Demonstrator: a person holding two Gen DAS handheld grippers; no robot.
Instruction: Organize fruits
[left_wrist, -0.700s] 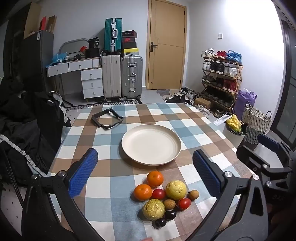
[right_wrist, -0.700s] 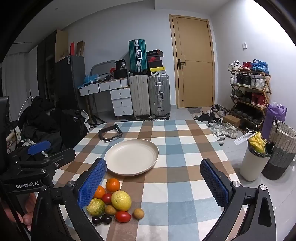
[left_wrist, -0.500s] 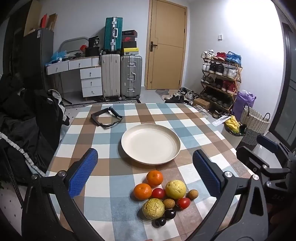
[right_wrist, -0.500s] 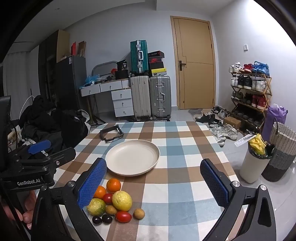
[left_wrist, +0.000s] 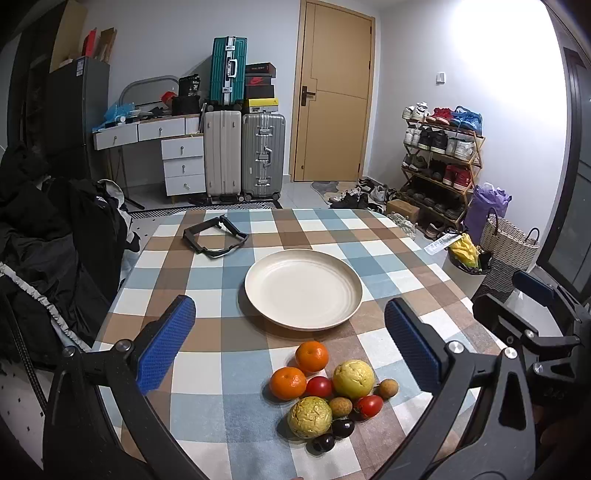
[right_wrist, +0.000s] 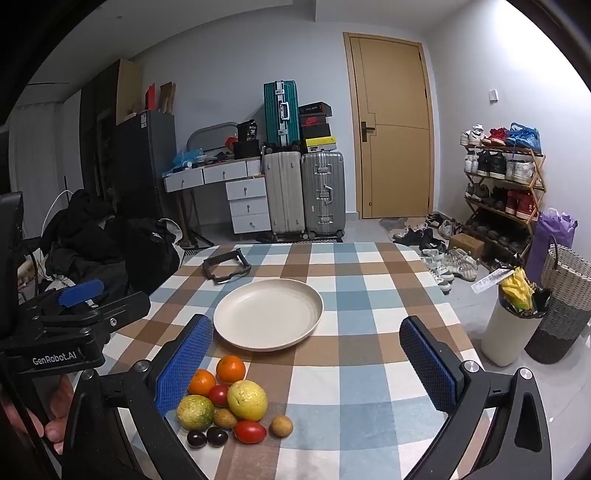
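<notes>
Fruit pile (left_wrist: 325, 391) between left gripper (left_wrist: 291, 339) fingers (spread wide), untouched — right gripper (right_wrist: 306, 354) likewise spread

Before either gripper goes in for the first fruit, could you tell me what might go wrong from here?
1. The fruits touch in a tight pile; wide-open fingers closing on an orange could nudge its neighbours, and round ones may roll.
2. The small dark fruits lie near the table's near edge and could be knocked off.
3. The tomatoes look soft, so a hard squeeze may bruise them.
</notes>
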